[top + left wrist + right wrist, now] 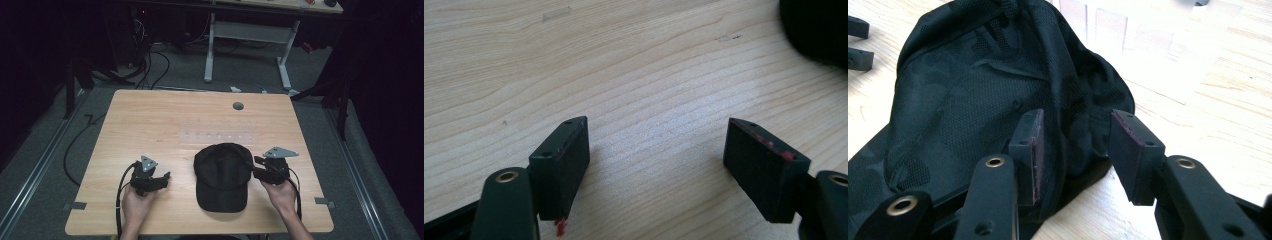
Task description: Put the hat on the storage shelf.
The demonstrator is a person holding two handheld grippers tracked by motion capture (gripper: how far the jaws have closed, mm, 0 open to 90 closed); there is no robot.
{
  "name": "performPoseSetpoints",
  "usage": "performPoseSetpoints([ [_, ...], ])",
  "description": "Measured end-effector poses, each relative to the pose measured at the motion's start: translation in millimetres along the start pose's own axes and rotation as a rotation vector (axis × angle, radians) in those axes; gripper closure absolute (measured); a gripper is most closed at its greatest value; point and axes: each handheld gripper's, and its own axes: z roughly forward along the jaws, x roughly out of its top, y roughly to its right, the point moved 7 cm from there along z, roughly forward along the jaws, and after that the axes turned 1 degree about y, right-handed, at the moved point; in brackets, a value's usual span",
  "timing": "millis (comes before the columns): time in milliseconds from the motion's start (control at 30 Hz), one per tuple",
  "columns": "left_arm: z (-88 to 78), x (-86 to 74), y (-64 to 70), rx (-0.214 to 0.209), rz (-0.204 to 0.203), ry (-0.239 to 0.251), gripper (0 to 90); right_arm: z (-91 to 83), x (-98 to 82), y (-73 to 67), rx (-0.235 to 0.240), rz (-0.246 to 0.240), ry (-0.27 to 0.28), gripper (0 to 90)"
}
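Two forearms enter from the near table edge, each hand holding one gripper. One black cap point(222, 175) lies on the wooden table point(150, 125), its long axis running near-to-far, brim pointing toward the person and crown away. Just beside the cap's right edge sits the right gripper point(256, 167); in the right gripper view its jaws stand partly open around a fold of the crown's edge, and whether the pads touch the fabric cannot be told. Left of the cap and clear of it, the left gripper point(164, 179) rests with jaws spread wide over bare wood, holding nothing.
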Motion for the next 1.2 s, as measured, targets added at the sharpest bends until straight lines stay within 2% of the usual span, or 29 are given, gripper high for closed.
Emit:
performPoseSetpoints([
  [500,0.0,0.0,0.0,0.0,-0.001,0.0,26.8,16.2,15.4,-5.6,0.012,-0.007,-0.028,60.8],
  [967,-0.1,0.0,0.0,0.0,0.0,0.0,26.7,32.9,11.8,-5.9,0.004,-0.004,-0.083,68.8],
  [1200,-0.1,0.0,0.0,0.0,-0.001,0.0,26.8,34.4,12.1,-5.7,-0.004,-0.006,-0.074,73.0],
])
